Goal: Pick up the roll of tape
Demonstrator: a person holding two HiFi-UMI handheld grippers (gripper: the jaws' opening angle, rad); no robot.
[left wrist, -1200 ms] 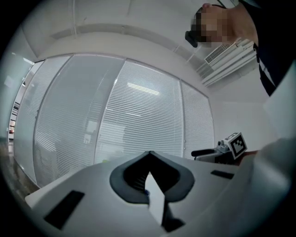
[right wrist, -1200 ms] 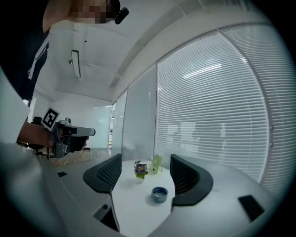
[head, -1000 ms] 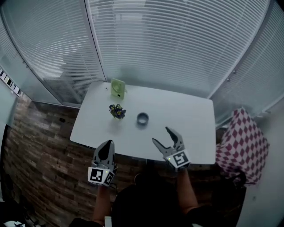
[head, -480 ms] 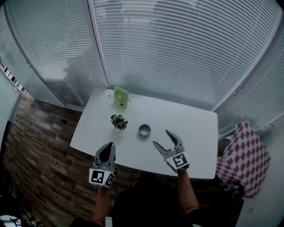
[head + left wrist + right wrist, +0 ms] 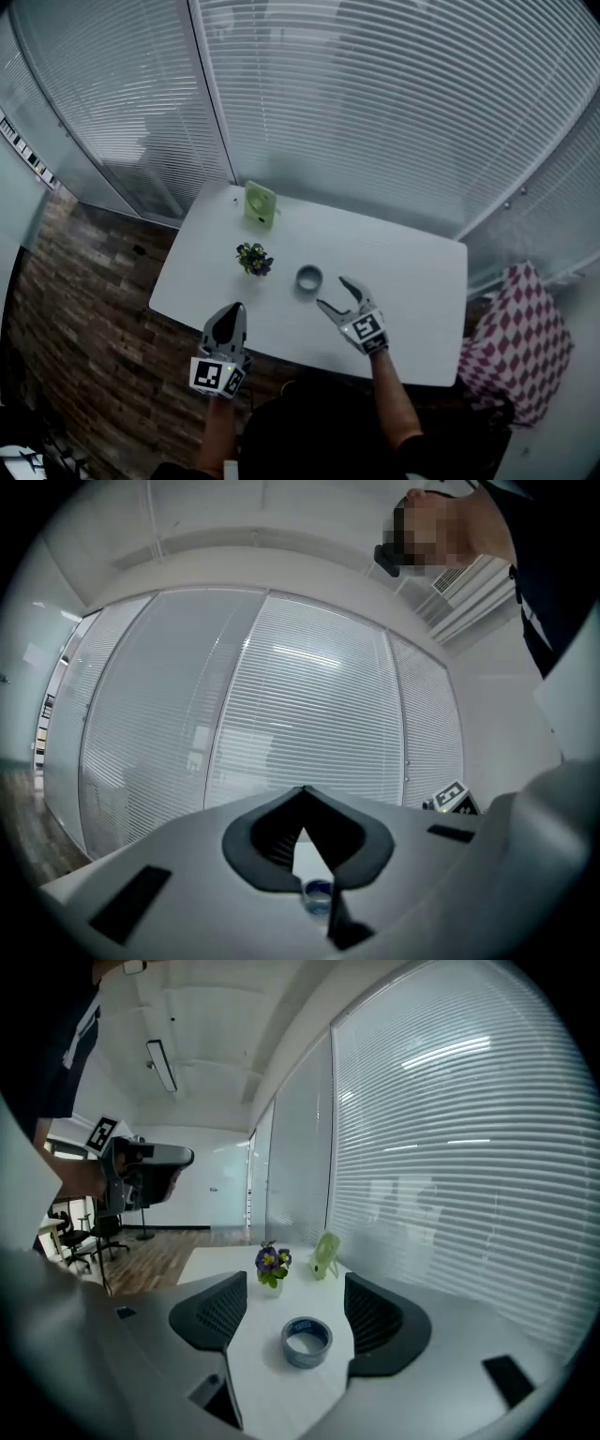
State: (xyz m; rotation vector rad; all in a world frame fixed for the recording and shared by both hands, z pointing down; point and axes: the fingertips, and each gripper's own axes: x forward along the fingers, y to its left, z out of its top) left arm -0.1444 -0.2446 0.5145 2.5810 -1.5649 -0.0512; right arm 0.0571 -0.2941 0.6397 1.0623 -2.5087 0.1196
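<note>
Approach step: the left gripper (image 5: 228,314) hangs at the near bench (image 5: 412,281) edge, fingers clenched on nothing, while the right gripper (image 5: 331,292), fingers released wide, faces the tape (image 5: 308,277) lying flat just ahead, so next it should advance and close.

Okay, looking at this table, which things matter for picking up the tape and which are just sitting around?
For the job:
roll of tape, lying flat on the table
right gripper, open, pointed at the roll

Just lying about:
flower pot
green object at the far edge
left gripper, shut, at the near edge
</note>
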